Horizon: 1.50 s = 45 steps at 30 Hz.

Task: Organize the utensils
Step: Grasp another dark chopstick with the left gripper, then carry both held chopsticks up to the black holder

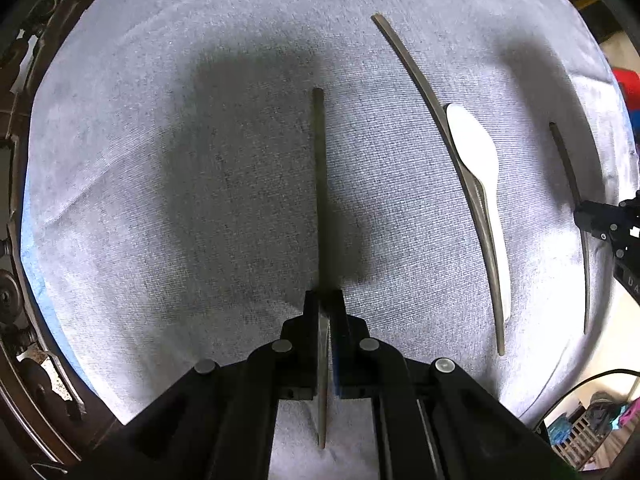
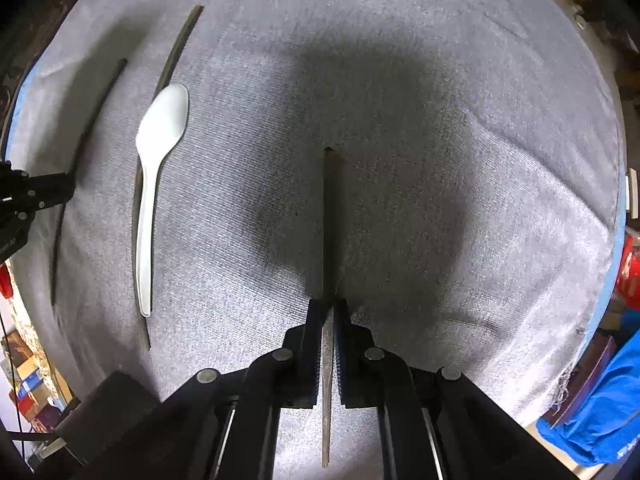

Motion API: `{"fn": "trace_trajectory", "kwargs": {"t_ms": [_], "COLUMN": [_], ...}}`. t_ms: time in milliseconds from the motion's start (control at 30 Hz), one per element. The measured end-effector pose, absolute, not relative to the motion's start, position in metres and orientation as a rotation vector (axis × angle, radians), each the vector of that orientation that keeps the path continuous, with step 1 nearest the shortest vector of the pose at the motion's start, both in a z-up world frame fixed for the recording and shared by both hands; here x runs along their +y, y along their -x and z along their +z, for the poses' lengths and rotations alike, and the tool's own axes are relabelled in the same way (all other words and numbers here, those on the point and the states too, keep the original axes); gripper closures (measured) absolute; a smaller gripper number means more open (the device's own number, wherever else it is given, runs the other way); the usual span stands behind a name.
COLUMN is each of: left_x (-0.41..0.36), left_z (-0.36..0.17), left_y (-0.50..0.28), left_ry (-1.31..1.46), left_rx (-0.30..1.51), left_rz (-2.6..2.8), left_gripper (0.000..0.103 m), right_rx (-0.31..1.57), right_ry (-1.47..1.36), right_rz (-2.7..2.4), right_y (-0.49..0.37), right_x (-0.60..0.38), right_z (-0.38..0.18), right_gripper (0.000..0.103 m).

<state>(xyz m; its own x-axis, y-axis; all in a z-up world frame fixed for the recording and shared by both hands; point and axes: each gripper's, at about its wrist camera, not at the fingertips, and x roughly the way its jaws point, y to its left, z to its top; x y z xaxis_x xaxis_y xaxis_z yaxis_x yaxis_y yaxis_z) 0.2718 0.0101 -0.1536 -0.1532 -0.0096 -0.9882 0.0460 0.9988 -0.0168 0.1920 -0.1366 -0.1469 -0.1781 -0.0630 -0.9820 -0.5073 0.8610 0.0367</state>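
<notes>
Two grippers are at work above a grey cloth [image 1: 160, 160], and each is clenched on a thin dark utensil held edge-on. The left gripper [image 1: 324, 300] pinches one slim metal piece [image 1: 319, 184], which passes between its pads and points away across the cloth. The right gripper [image 2: 329, 308] grips a like piece [image 2: 329, 220] in the same manner. What kind of utensil either one is cannot be told from its edge.

The white spoon [image 2: 160, 128] serves as the landmark. It lies flat on the cloth, touching a long dark utensil [image 2: 176, 48] that runs alongside it and out past its bowl. The left gripper's piece sits on the far side of that long utensil from the spoon; the right gripper's piece is well apart on the spoon's other side.

Judged risks: each piece is held on its narrow edge and off its middle, so it may pivot or slip in the pads when moved. Setting one down near the spoon could knock the spoon or the long utensil out of line. The soft, wrinkled cloth may snag a tip during lowering.
</notes>
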Motion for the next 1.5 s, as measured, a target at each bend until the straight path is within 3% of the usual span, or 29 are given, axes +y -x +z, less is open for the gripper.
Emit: {"fn": "trace_trajectory", "kwargs": {"t_ms": [1033, 1500], "left_x": [0.054, 0.108], "left_z": [-0.166, -0.133], "left_y": [-0.124, -0.055], "left_ry": [0.112, 0.319], "left_rx": [1.739, 1.568], "left_rz": [-0.020, 0.023], "left_gripper": [0.098, 0.098], "right_rx": [1.759, 1.625], "right_ry": [0.383, 0.161], "right_rz": [0.419, 0.443], "right_y": [-0.085, -0.031], "right_x": [-0.194, -0.269], "right_z": [-0.135, -0.093], "right_gripper": [0.096, 0.096]}}
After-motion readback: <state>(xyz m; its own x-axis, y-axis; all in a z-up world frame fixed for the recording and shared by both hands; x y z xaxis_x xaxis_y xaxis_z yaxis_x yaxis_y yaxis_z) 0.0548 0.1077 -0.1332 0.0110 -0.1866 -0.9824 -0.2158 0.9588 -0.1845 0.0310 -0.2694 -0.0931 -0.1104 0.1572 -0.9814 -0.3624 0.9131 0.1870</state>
